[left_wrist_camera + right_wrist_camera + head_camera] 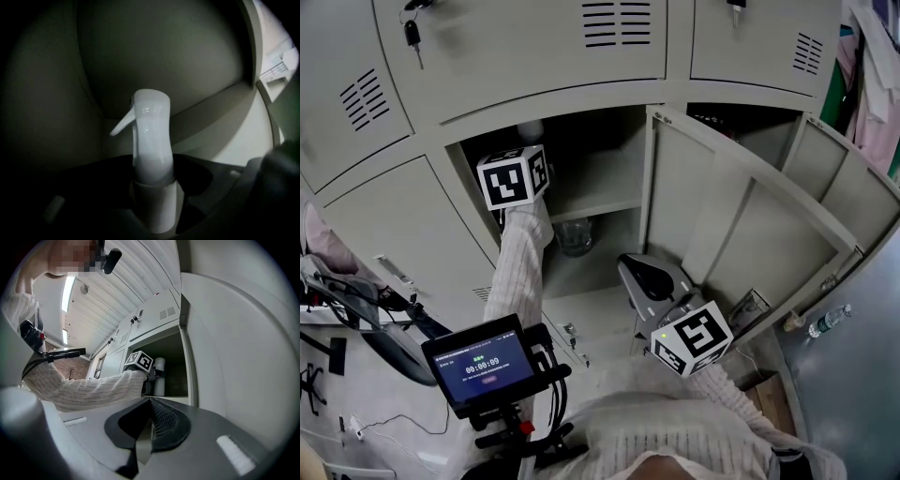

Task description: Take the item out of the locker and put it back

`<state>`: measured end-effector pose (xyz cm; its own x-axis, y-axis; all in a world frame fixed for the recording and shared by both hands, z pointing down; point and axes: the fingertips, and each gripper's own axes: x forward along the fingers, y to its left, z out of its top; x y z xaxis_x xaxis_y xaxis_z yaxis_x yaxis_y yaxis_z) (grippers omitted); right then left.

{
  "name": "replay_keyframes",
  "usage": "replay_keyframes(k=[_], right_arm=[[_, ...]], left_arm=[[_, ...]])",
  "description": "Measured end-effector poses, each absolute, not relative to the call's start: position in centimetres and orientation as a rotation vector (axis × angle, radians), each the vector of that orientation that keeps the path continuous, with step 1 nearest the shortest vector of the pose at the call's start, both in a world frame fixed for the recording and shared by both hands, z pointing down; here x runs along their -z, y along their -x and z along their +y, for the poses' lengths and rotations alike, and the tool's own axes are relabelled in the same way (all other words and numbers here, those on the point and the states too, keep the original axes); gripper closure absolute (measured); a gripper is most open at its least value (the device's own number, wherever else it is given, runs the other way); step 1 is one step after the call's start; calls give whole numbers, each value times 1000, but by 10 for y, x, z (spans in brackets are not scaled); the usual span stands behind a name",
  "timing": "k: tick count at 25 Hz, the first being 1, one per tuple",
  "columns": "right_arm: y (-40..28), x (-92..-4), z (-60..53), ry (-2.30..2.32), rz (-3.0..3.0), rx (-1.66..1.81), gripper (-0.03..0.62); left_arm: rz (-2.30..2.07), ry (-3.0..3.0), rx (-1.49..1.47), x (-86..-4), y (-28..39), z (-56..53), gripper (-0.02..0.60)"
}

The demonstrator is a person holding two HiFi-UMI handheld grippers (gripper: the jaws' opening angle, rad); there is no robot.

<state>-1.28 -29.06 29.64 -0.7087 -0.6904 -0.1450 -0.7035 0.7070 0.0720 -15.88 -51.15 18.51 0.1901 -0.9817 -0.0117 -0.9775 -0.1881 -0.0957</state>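
A white spray bottle (151,140) stands upright on the upper shelf of the open locker (600,192); only its top (530,129) shows in the head view. My left gripper (153,211) reaches level into the locker, and its dark jaws sit against both sides of the bottle's collar. The right gripper view shows that gripper (151,380) at the bottle (159,376) under its marker cube. My right gripper (149,427) hangs outside by the open door (750,225), with its pads together and nothing between them.
A clear glass jar (575,236) sits in the compartment below the shelf. The door stands swung out to the right. A screen on a mount (481,364) is at lower left, and a plastic bottle (825,322) lies on the floor at right. Keys (412,36) hang from the locker above.
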Motion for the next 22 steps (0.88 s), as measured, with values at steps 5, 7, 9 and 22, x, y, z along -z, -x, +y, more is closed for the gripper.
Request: replay_keyframes(k=[5, 7, 9, 22], right_arm=[[7, -296, -291, 1171, 2787, -181, 595], [6, -295, -291, 1176, 2783, -181, 595], [6, -295, -289, 1175, 2785, -180, 595], [19, -296, -273, 1119, 2799, -167, 595]], left_arm=[[1890, 2346, 91, -181, 147, -503, 318], [1865, 2351, 86, -181, 141, -497, 318], [1837, 2353, 75, -180, 136, -489, 318], [1632, 2439, -29, -170, 99, -419, 318]])
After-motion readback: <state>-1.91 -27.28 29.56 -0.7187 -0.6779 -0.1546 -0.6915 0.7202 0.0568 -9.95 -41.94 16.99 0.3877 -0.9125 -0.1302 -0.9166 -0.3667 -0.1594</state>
